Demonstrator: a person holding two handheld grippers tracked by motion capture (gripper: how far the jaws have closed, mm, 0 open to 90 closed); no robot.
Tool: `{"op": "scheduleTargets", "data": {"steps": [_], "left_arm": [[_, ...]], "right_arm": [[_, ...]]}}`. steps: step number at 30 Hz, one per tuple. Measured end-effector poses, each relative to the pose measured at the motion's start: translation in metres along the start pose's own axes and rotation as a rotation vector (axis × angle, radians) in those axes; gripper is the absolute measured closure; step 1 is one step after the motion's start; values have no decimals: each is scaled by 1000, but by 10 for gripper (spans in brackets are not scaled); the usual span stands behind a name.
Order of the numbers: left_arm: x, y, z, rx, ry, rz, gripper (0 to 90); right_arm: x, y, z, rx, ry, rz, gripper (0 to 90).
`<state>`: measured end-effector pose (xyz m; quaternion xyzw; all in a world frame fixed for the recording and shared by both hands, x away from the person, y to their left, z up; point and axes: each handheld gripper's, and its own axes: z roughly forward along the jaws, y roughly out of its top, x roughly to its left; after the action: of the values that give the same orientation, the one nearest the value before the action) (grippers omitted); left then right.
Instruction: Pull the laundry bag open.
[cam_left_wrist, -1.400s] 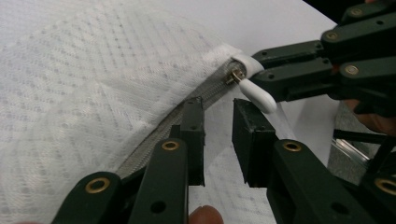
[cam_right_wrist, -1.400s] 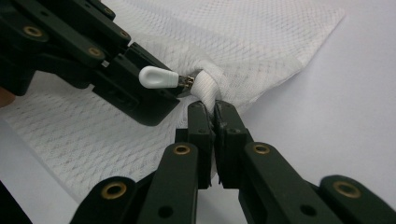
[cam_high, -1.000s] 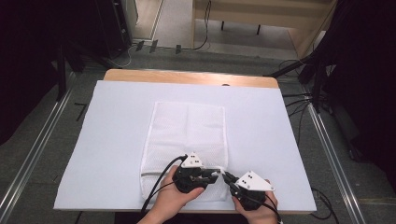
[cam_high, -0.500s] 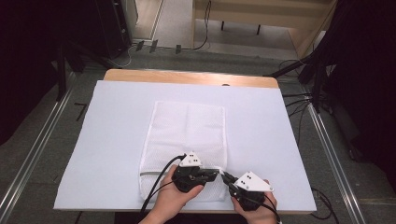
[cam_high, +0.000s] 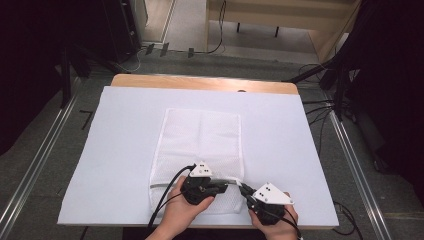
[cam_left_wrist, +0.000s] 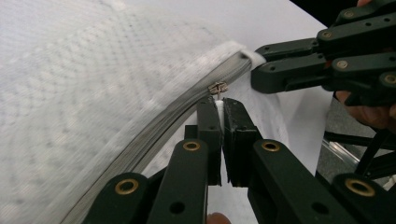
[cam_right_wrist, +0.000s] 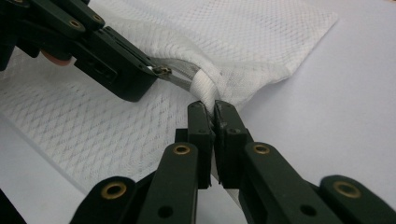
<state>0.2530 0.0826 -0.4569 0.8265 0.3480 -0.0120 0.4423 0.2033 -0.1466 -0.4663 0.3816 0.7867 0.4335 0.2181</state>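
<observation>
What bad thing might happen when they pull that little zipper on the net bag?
The left hand-held gripper pinches only the tiny zipper tab, so it may slip out when pulled. The right hand-held gripper holds just the bag's corner band; if that slips, the thin net may bunch up and jam the zipper.

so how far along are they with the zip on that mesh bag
Done: both grips look set. The left hand-held gripper is shut on the zipper pull, and the right hand-held gripper pinches the white mesh bag at its corner by the zipper's end. In hand: holding the zipper taut. Left: sliding the pull along; whether that opens or closes the zipper, I cannot tell.
</observation>
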Motion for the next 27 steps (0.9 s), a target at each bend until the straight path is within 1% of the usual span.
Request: {"op": "scheduleTargets", "data": {"steps": [3, 4, 6, 10, 11, 12, 13, 14, 15, 16, 17, 18, 19, 20, 21, 22, 23, 26, 27], "left_arm": [[3, -2, -3, 3, 15, 3, 872], [7, -4, -7, 2, 25, -3, 872], [8, -5, -9, 0, 32, -7, 872], [16, -12, -23, -6, 65, -20, 872], [16, -12, -23, -6, 65, -20, 872], [19, -15, -30, -16, 81, -27, 872], [19, -15, -30, -16, 81, -27, 872], [23, -19, -37, -17, 91, -37, 872], [23, -19, -37, -17, 91, -37, 872], [26, -22, -46, -23, 105, -39, 872], [26, -22, -46, -23, 105, -39, 873], [29, -26, -55, -29, 119, -43, 872], [31, -28, -59, -33, 124, -49, 872], [33, -31, -64, -34, 140, -48, 872], [35, -33, -69, -41, 158, -44, 872], [35, -33, -69, -41, 158, -44, 872], [41, -38, -79, -52, 176, -55, 872], [49, -44, -95, -70, 193, -72, 872], [49, -44, -95, -70, 193, -72, 872]], "right_arm": [[-1, 0, 0, 0, -3, 2, 877], [-3, 0, -1, 1, -3, 8, 878], [-3, 1, -1, 0, -5, 9, 878], [-6, 2, 0, 5, 1, 18, 878], [-6, 2, 0, 5, 1, 18, 878], [-7, 3, 1, 9, 5, 13, 878], [-7, 3, 1, 9, 5, 13, 878], [-7, 2, 2, 15, -3, 3, 878], [-7, 2, 2, 15, -3, 3, 878], [-7, 3, 3, 17, -3, -6, 878], [-7, 3, 3, 17, -3, -6, 878], [-6, 4, 3, 19, -7, -8, 878], [-6, 4, 2, 23, -9, -11, 879], [-6, 4, 2, 22, -11, -15, 879], [-6, 4, 2, 24, -17, -15, 879], [-6, 4, 2, 24, -17, -15, 879], [-8, 4, 1, 24, -22, -6, 879], [-12, 4, 0, 21, -26, 6, 879], [-12, 3, -1, 21, -27, 9, 879]]}}
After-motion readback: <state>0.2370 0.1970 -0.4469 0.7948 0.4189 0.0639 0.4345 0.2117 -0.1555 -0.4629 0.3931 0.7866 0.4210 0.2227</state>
